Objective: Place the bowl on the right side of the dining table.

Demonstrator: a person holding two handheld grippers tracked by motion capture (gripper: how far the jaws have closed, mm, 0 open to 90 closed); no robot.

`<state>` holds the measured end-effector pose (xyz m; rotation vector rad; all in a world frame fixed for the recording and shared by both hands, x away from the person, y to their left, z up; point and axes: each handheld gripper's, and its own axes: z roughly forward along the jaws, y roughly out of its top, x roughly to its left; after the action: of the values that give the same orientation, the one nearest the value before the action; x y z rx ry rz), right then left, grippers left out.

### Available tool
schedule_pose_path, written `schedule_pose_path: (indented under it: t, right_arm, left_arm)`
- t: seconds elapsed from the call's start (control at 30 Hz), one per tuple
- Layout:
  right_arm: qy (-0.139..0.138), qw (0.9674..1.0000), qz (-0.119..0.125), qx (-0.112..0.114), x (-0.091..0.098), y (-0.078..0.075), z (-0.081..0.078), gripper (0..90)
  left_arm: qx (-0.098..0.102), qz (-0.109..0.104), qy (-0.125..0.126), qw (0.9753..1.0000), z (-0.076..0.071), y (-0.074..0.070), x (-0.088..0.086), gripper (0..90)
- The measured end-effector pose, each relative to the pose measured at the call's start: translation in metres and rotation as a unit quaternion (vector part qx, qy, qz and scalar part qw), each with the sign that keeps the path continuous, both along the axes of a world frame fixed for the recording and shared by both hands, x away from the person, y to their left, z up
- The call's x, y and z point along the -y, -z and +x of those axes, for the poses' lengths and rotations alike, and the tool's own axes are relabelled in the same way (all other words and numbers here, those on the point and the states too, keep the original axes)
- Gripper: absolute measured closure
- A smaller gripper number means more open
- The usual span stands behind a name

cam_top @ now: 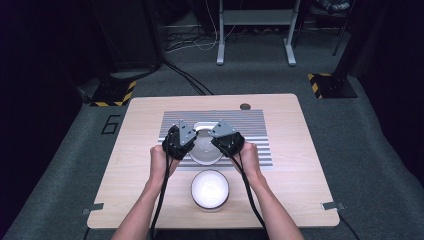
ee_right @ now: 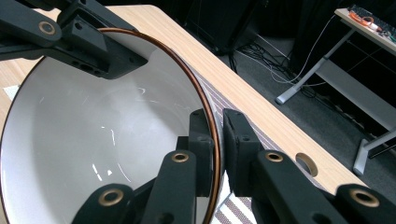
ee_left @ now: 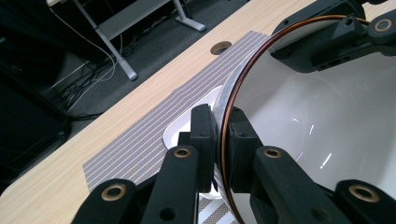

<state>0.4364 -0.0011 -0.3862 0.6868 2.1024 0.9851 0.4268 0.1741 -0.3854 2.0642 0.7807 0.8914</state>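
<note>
Both tongs are clamped on one white ceramic bowl with a thin brown rim [cam_top: 205, 149]. The left gripper [ee_left: 219, 133] pinches the rim at the bowl's left side, one jaw inside and one outside; the right gripper [ee_right: 218, 140] does the same at the right side. The bowl sits over the grey striped placemat [cam_top: 250, 125] near the middle of the pale wooden table [cam_top: 310, 165]. A second white round bowl [cam_top: 210, 189] stands off the mat, close to the table's near edge.

mat [cam_top: 250, 125] on table [cam_top: 300, 175] | plate [cam_top: 204, 127] on mat, probably | second bowl [cam_top: 210, 189] nearer person
</note>
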Motion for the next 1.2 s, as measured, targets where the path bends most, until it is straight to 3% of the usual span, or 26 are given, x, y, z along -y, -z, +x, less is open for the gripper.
schedule_pose_path:
  t: [1.2]
  right_arm:
    - [0.016,0.999,-0.001,-0.042,-0.004,0.026,0.039,82.6]
  left_arm:
    - [-0.034,0.007,-0.005,0.9994,0.04,0.025,0.001,83.7]
